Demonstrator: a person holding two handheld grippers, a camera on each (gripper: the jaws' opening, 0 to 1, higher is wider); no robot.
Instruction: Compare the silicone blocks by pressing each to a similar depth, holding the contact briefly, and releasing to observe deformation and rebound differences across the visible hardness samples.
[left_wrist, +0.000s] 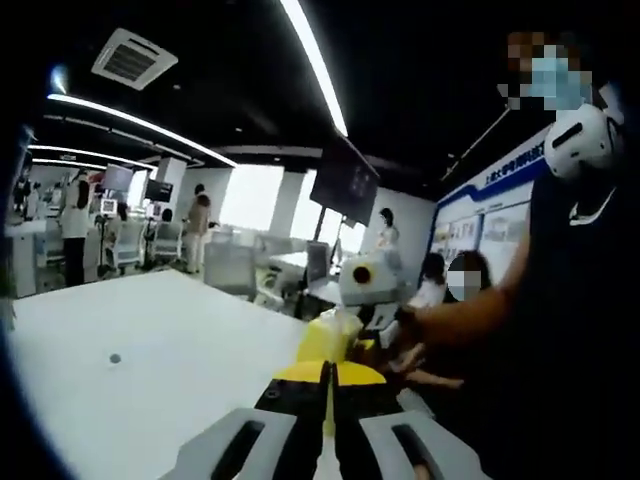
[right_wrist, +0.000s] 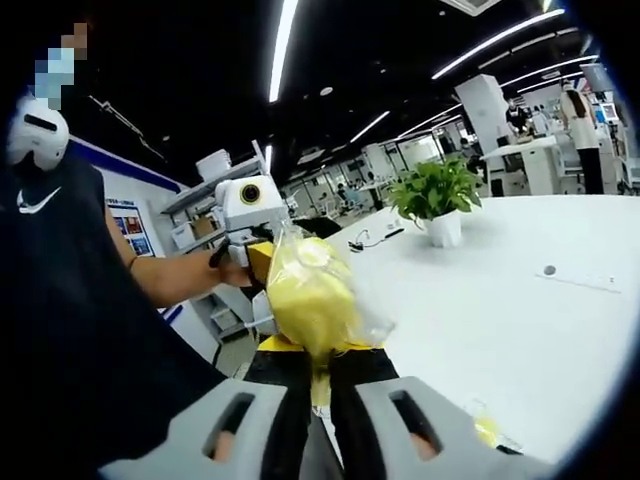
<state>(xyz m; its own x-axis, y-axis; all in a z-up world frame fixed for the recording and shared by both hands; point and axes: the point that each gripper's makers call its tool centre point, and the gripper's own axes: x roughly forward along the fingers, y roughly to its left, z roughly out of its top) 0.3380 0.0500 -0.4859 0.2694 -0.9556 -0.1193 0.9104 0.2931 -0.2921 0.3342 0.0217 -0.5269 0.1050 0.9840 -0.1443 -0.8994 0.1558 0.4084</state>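
My right gripper (right_wrist: 318, 385) has its jaws closed on the neck of a clear bag (right_wrist: 318, 290) holding something yellow, probably a silicone block, though I cannot tell how many are inside. The bag is held up in the air over the near edge of the white desk (right_wrist: 520, 310), not resting on it. Just behind the bag I see the other gripper and the person's hand (right_wrist: 232, 270) on it.

My left gripper (left_wrist: 327, 395) looks closed, its yellow tips together with at most a thin strip of something yellow between them; I cannot tell whether it grips anything. Beyond it the same bag (left_wrist: 328, 338) shows, with the right gripper beside it, over the desk's edge (left_wrist: 150, 340).

Further out on the desk stand a potted plant (right_wrist: 437, 195) and a cable (right_wrist: 372, 238).

I judge the task barely begun: no block lies bare on the desk, nothing is being pressed. Unbagging, laying out the samples, and all pressing and releasing remain.
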